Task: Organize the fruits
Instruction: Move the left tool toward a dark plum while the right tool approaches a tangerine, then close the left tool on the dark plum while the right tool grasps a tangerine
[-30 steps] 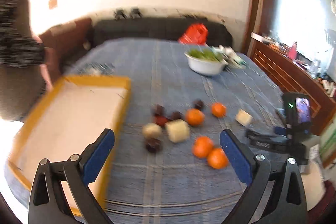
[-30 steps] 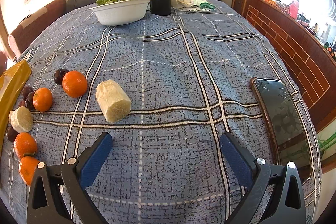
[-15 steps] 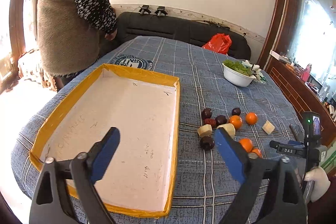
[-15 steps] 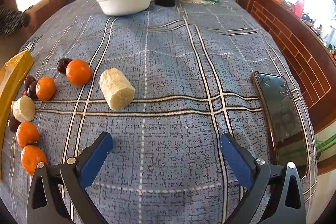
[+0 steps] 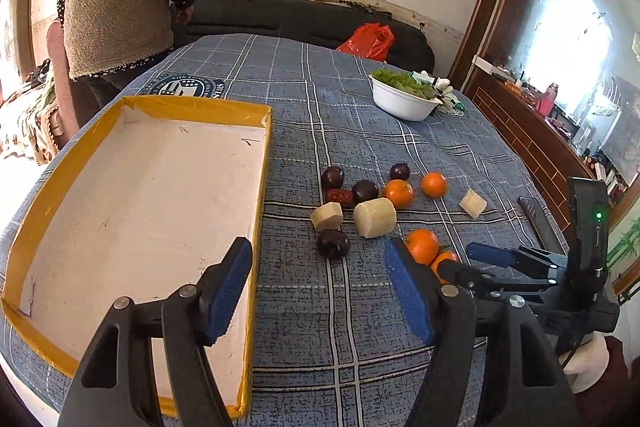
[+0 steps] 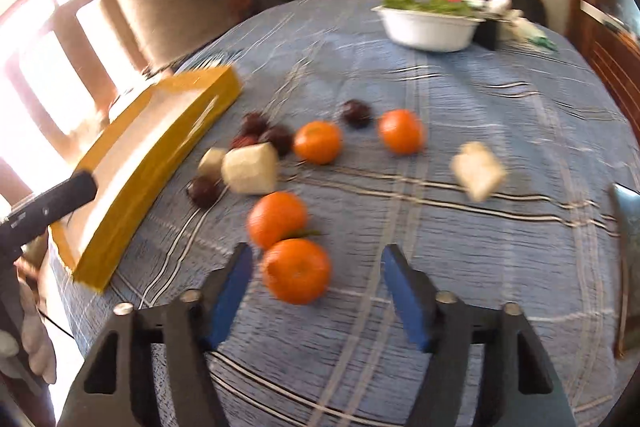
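Yellow-rimmed tray (image 5: 256,115) holds nothing; white bowl (image 5: 400,103) holds greens (image 5: 400,79).

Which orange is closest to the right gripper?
The nearest orange, lying between the closing, not yet touching fingers of the right gripper. It touches a second orange; two others lie farther off.

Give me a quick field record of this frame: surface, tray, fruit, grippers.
surface: table under a blue plaid cloth
tray: yellow-rimmed tray, white inside, nothing in it, left of the fruit
oranges: four loose on the cloth; nearest orange lies just ahead of the right gripper
other produce: dark plums, pale cut chunks
left gripper: jaws closing, nothing between them
right gripper: jaws closing, pads not on the orange
background: white bowl of greens, a person standing at the far left
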A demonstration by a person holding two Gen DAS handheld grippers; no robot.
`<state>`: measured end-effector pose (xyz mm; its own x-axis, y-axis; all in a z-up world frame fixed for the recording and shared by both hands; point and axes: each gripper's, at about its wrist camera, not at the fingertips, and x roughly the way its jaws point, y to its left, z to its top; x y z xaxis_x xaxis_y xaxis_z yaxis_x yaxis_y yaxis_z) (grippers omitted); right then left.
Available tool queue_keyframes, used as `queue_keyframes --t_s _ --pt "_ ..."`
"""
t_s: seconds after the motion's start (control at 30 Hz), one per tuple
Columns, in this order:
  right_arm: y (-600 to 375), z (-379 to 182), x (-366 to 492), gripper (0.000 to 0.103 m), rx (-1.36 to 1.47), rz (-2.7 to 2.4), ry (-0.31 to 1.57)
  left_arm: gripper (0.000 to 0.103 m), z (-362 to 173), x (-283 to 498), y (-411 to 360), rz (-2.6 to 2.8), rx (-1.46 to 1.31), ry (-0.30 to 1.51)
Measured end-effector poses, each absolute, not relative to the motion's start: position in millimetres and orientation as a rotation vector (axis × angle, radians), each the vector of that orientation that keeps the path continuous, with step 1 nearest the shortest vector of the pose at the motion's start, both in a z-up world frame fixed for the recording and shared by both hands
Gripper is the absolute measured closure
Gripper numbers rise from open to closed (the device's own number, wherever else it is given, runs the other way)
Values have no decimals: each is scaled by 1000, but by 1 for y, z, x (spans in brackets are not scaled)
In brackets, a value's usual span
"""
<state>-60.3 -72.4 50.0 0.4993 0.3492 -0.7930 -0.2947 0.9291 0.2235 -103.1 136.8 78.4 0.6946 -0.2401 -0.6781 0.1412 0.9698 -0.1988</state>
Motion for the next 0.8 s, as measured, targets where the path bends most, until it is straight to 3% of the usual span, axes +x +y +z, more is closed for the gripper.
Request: queue_keyframes --t_s 0.17,0.23,0.43,0.73,0.8 --pt "-63 37 -60 62 51 421 991 35 71 -91 120 -252 -69 804" --pt "-67 36 -61 62 64 431 990 42 65 -83 110 -269 -31 826" --pt "-87 35 -63 62 114 423 993 51 42 -59 89 -293 39 901" --pt "-96 34 -71 62 136 446 988 52 22 -35 77 -243 109 955" --pt "-95 34 -71 62 138 447 988 62 20 -34 78 -220 125 953"
